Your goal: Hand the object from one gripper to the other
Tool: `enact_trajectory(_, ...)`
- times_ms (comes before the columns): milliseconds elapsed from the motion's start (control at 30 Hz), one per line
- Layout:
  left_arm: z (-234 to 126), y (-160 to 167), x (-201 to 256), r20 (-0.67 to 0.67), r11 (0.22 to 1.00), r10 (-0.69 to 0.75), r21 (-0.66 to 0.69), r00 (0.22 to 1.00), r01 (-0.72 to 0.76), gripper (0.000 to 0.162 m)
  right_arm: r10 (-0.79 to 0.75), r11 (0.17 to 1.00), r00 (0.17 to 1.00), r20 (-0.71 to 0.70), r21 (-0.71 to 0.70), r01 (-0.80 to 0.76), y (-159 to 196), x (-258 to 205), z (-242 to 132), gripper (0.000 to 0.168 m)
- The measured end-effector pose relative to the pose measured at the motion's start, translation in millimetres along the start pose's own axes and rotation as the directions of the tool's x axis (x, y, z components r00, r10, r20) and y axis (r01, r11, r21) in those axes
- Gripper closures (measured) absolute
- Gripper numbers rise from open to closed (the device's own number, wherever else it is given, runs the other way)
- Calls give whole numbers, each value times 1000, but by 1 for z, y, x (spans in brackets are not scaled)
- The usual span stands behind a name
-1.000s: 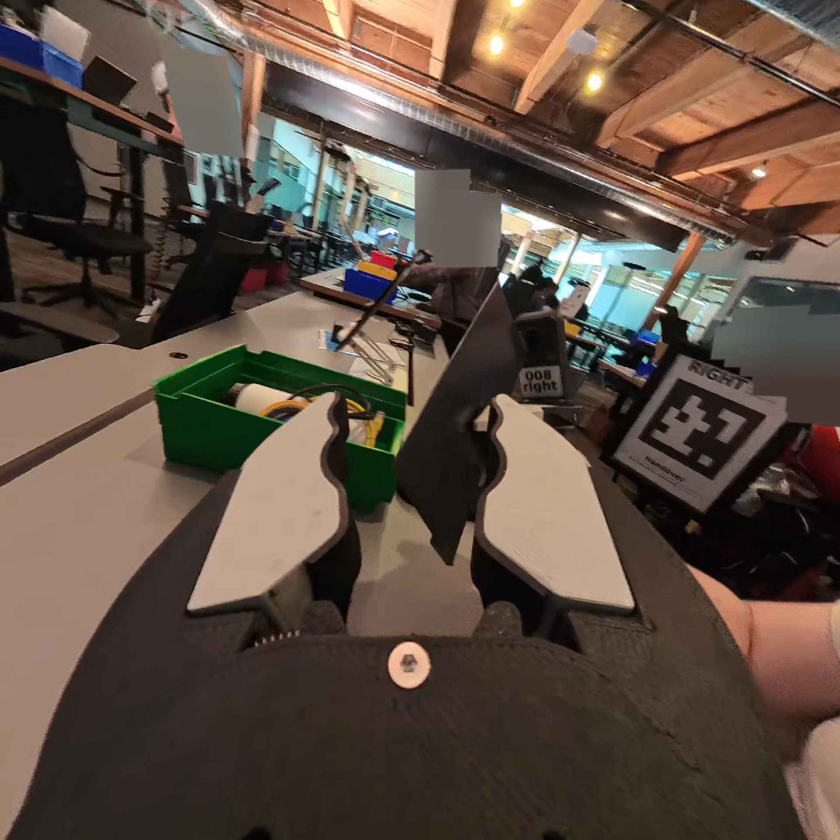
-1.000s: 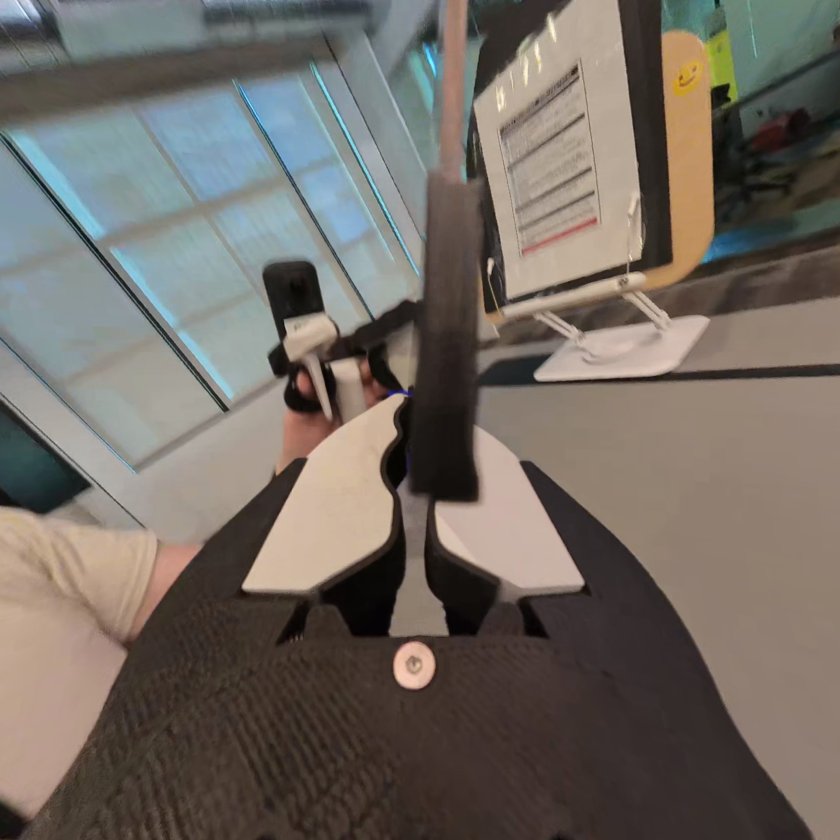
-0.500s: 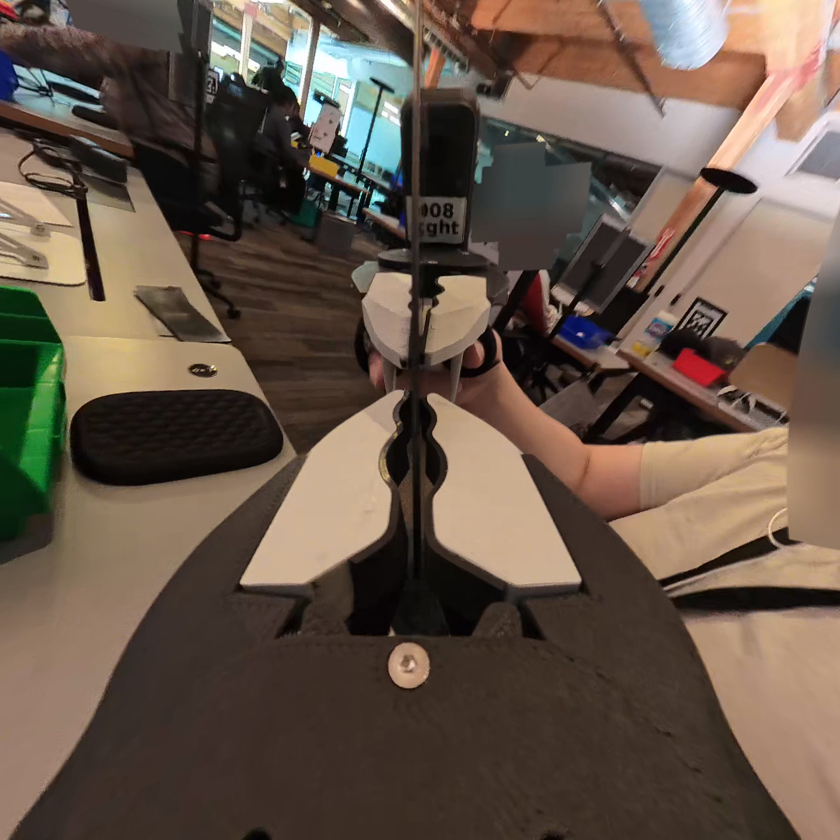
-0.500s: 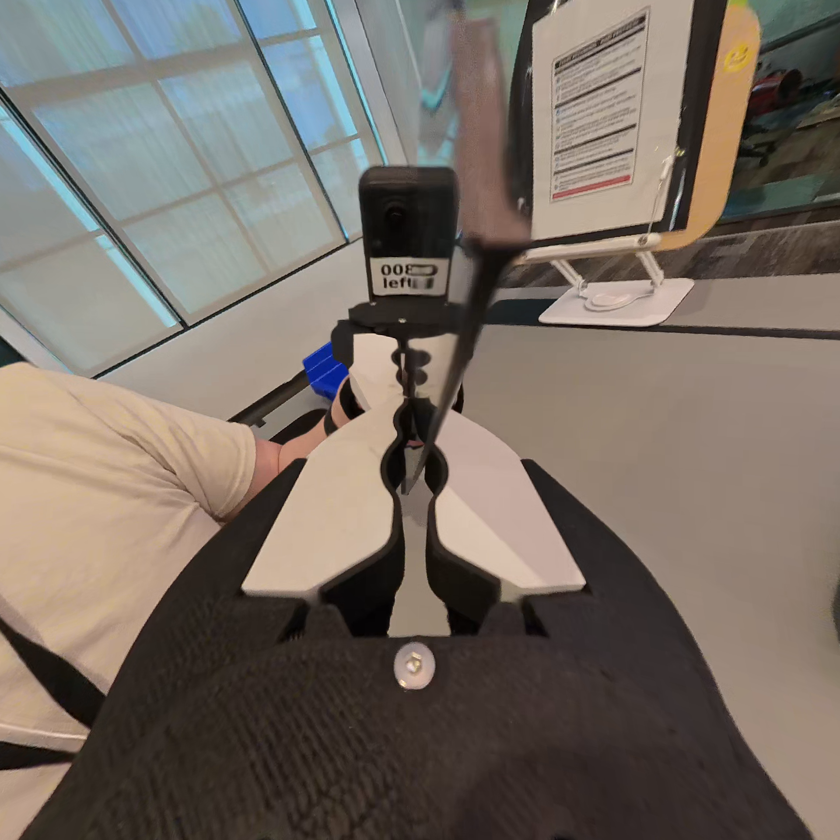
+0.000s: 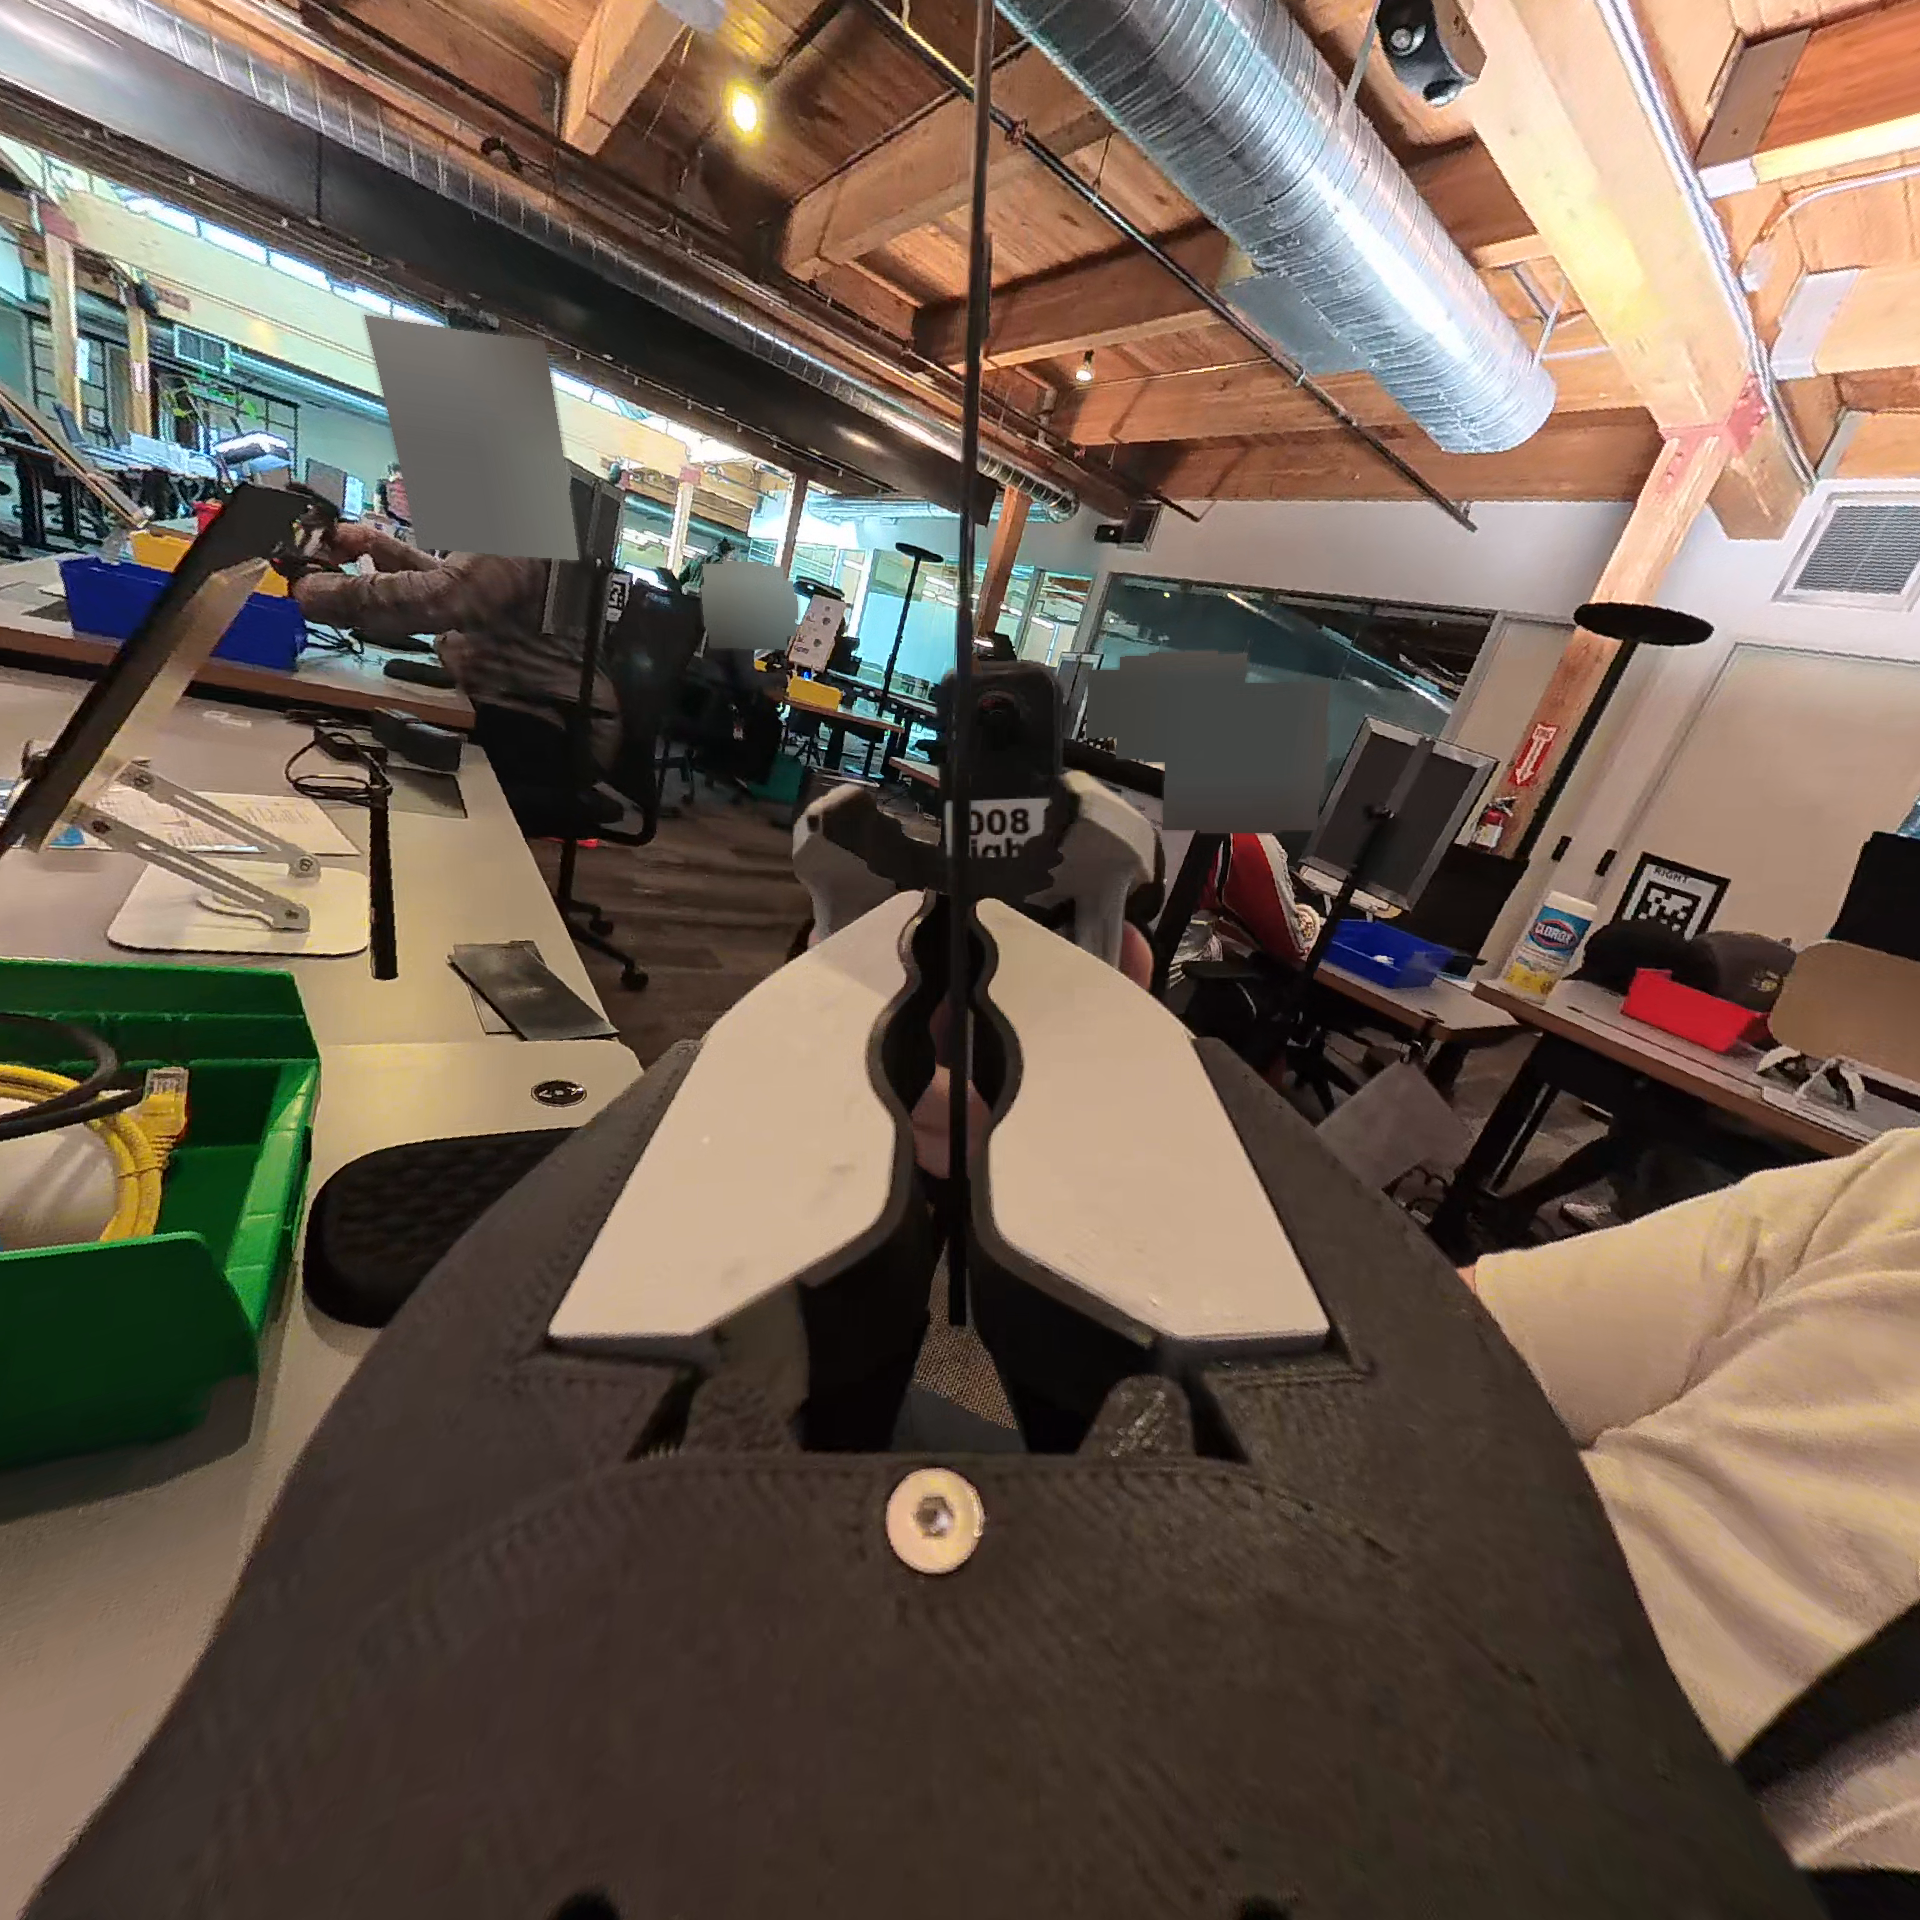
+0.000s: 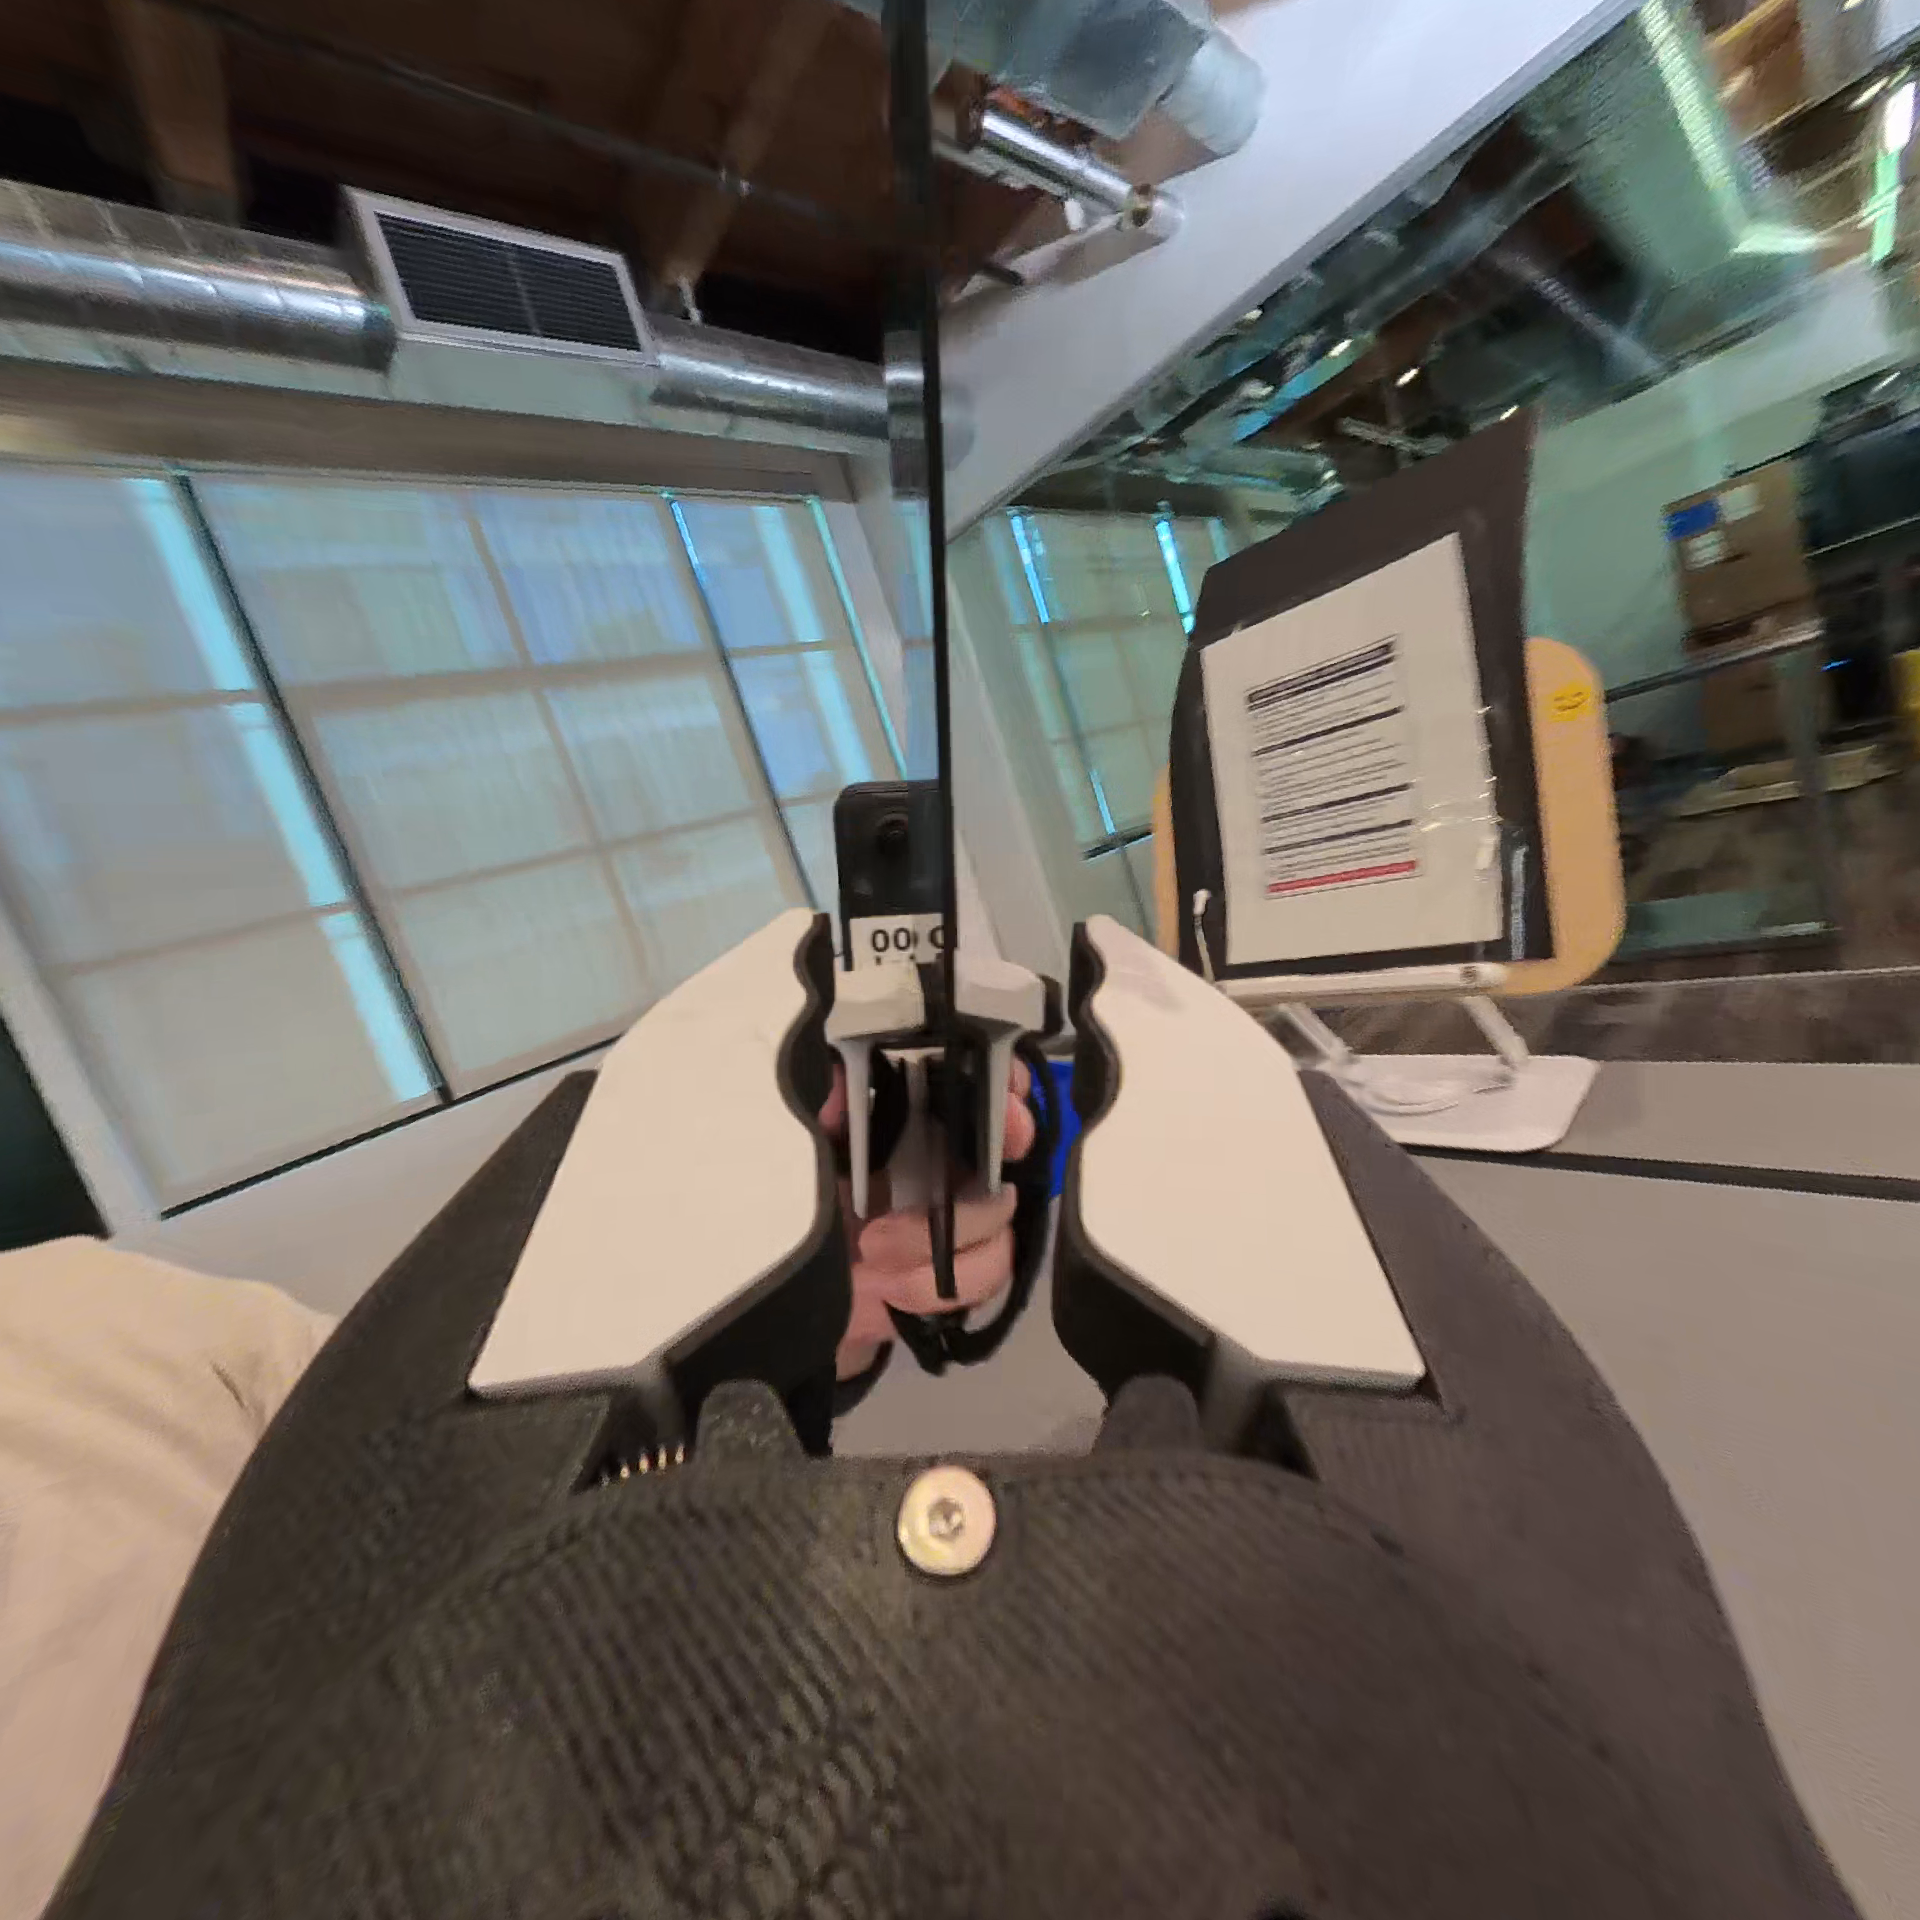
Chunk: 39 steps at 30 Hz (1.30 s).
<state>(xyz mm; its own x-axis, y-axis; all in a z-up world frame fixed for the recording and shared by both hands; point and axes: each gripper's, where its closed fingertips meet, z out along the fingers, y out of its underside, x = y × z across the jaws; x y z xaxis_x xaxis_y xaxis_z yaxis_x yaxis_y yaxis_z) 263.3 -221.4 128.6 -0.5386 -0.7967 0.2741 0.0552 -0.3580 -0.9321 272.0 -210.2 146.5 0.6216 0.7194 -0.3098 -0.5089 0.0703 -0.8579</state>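
Black flat sheet stands edge-on, pinched in the left tongs above the grey desk in a big office; right tongs spread wide around it.

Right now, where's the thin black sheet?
The thin black sheet stands edge-on, clamped in the left gripper, mid-frame in both views; the right gripper is open around it, not touching.

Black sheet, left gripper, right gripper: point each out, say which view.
black sheet [image 5: 972,520]: left wrist view, its thin edge above the fingers.
left gripper [image 5: 948,920]: left wrist view, between the closed fingertips.
right gripper [image 6: 940,940]: right wrist view, between the open fingertips.
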Motion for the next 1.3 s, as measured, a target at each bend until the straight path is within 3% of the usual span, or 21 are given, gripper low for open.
enact_trajectory(100, 2, 5, -4, 9, 1000, 5, -22, 1000, -5, 160, -14, 999, 999, 44, -48, 16, 8, -6, 21, 125)
enact_trajectory(167, 2, 5, -1, -26, 1000, -3, -17, 1000, 3, 160, -53, 996, 998, 23, -66, 54, 12, -2, 26, 162)
enact_trajectory(233, -3, 9, -5, -10, 996, -2, -85, 1000, 1, 157, -45, 994, 999, 10, -103, 46, 18, 4, 24, 166)
enact_trajectory(333, -31, 6, -36, 211, 969, 153, -226, 966, -104, 115, -116, 969, 987, -112, -233, 87, 32, 29, 12, 166)
enact_trajectory(400, -54, -12, -47, 352, 930, 336, -269, 874, -249, 105, -282, 896, 940, -190, -403, 187, 50, 48, -2, 166)
enact_trajectory(467, -65, -30, -35, 394, 895, 439, -269, 808, -355, 94, -413, 750, 900, -138, -613, 250, 77, 55, -19, 166)
enact_trajectory(533, -67, -30, -22, 386, 870, 485, -309, 785, -385, 88, -408, 597, 913, -14, -760, 255, 108, 47, -35, 165)
enact_trajectory(600, -62, -14, -19, 341, 830, 525, -406, 780, -382, 76, -380, 502, 923, 59, -825, 259, 126, 39, -46, 165)
enact_trajectory(700, -55, 40, -17, 145, 711, 541, -606, 829, -358, 92, -327, 433, 939, 104, -867, 247, 139, 30, -57, 165)
enact_trajectory(833, -43, 82, -31, 29, 571, 607, -711, 794, -410, 127, -323, 316, 937, 131, -919, 237, 149, 31, -72, 165)
enact_trajectory(867, -40, 88, -34, 16, 554, 611, -723, 791, -414, 129, -340, 282, 931, 132, -930, 235, 150, 35, -77, 166)
enact_trajectory(900, -39, 93, -30, -18, 555, 582, -722, 813, -413, 142, -386, 260, 914, 126, -936, 239, 148, 43, -81, 165)
enact_trajectory(933, -37, 96, -23, -57, 574, 524, -714, 850, -402, 159, -444, 267, 888, 121, -928, 259, 143, 51, -81, 164)
enact_trajectory(1000, -34, 83, -24, -5, 656, 471, -666, 882, -354, 160, -523, 386, 846, 106, -855, 346, 122, 55, -72, 159)
enact_trajectory(1067, -36, 62, -22, 28, 743, 427, -580, 904, -333, 160, -591, 550, 806, 28, -717, 428, 86, 54, -64, 142)
enact_trajectory(1167, -47, 20, -31, 160, 868, 371, -409, 915, -280, 160, -620, 764, 764, -179, -359, 536, 16, 45, -68, 120)
enact_trajectory(1200, -51, 3, -34, 211, 910, 336, -323, 918, -259, 161, -581, 813, 775, -249, -205, 544, -5, 41, -76, 120)
enact_trajectory(1300, -62, -40, -35, 249, 988, 146, 5, 958, -152, 160, -349, 881, 877, -331, 203, 428, -39, 41, -109, 125)
